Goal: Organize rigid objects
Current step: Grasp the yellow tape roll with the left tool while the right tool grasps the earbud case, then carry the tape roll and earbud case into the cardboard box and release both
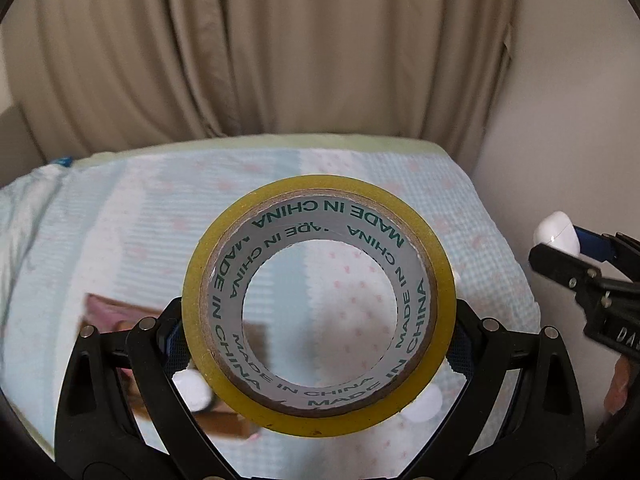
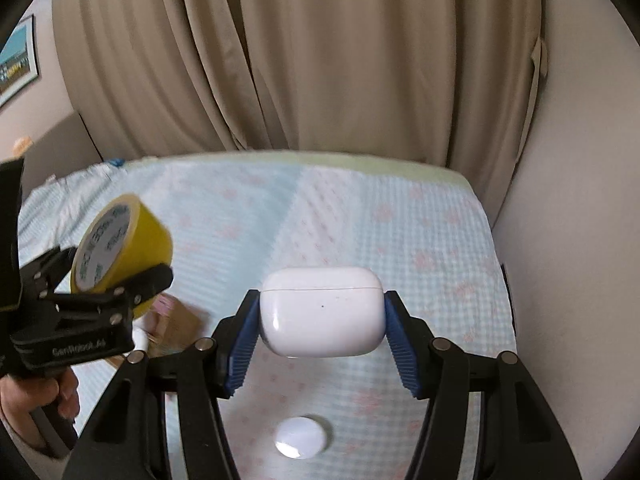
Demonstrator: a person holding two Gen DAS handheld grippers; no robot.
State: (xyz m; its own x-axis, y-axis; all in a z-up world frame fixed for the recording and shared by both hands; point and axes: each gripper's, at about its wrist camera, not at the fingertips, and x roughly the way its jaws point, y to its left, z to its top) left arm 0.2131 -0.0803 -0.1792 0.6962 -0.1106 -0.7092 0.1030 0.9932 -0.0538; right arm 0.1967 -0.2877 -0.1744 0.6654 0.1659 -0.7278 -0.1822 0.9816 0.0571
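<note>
Yellow-edged roll of clear packing tape with a printed cardboard core point(image 1: 319, 307) is up in the air over the bed, clamped across its outer rim by my left gripper point(image 1: 319, 322). Rigid and light, but the rim's slick, so I'd keep the pads on the widest part. Right gripper point(image 2: 323, 316) is closed on the glossy white earbud case point(image 2: 322, 312), pads on its short ends (smooth plastic, prob slippery, could pop out if squeezed off-centre). Both held above the pale blue checked bedsheet point(image 2: 420, 232); small white round disc point(image 2: 301, 437) lies on it below.
</note>
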